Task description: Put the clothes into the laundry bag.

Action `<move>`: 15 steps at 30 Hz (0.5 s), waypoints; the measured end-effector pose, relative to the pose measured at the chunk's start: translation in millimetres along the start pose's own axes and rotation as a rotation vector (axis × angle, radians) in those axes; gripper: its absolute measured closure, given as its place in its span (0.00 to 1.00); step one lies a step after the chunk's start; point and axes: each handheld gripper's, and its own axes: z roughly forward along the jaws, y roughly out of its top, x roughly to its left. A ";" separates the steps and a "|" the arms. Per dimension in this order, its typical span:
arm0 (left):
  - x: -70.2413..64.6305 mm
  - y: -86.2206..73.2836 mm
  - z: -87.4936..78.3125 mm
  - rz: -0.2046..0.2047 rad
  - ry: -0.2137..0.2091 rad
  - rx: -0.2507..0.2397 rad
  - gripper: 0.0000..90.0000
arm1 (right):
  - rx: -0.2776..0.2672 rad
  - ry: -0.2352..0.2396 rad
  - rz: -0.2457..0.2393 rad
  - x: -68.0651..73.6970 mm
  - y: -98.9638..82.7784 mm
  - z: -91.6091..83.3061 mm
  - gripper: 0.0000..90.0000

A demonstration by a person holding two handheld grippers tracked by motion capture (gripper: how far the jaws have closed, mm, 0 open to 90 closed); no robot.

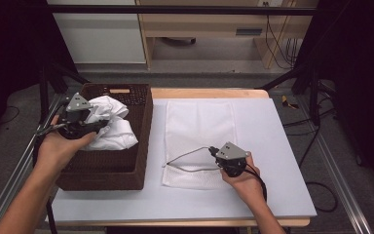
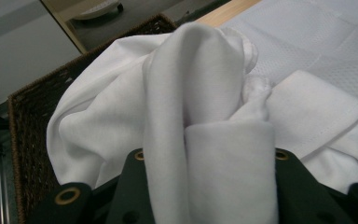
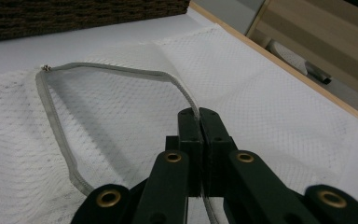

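A white garment lies bunched in a brown wicker basket at the table's left. My left gripper is shut on a thick fold of that garment, which rises between the jaws, a little above the heap. On the white table top a white mesh bag lies flat. Its grey zipper edge gapes at the near end. My right gripper is shut on the upper zipper edge and holds it off the lower layer; the jaws pinch the tape.
The basket wall stands just left of the mesh bag. The table's wooden rim runs along the far side. Beyond it are cabinets and cables on the floor. Metal rails flank the table.
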 end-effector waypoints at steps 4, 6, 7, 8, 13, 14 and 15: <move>-2.2 4.9 -4.9 0.007 -0.001 -0.023 0.77 | -0.001 0.000 -0.002 0.1 0.1 -1.6 0.99; -3.9 6.5 -6.2 0.004 -0.001 -0.038 0.77 | 0.000 0.000 -0.001 0.1 -0.1 -1.9 0.99; -4.6 7.2 -7.1 0.010 -0.004 -0.040 0.77 | 0.003 -0.001 0.000 0.2 -0.2 -1.9 0.99; -5.8 7.8 -7.5 0.013 -0.008 -0.044 0.77 | 0.004 0.000 0.001 0.2 -0.2 -1.9 0.99; -13.4 12.1 -9.7 0.025 -0.014 -0.068 0.77 | 0.009 0.001 0.005 0.4 -0.3 -1.0 0.99; -14.6 13.4 -10.3 0.024 -0.014 -0.080 0.77 | 0.009 0.001 0.007 0.3 -0.3 -1.0 0.99; -15.9 14.6 -10.7 0.020 -0.014 -0.091 0.77 | 0.008 0.002 0.006 0.2 -0.3 -1.2 0.99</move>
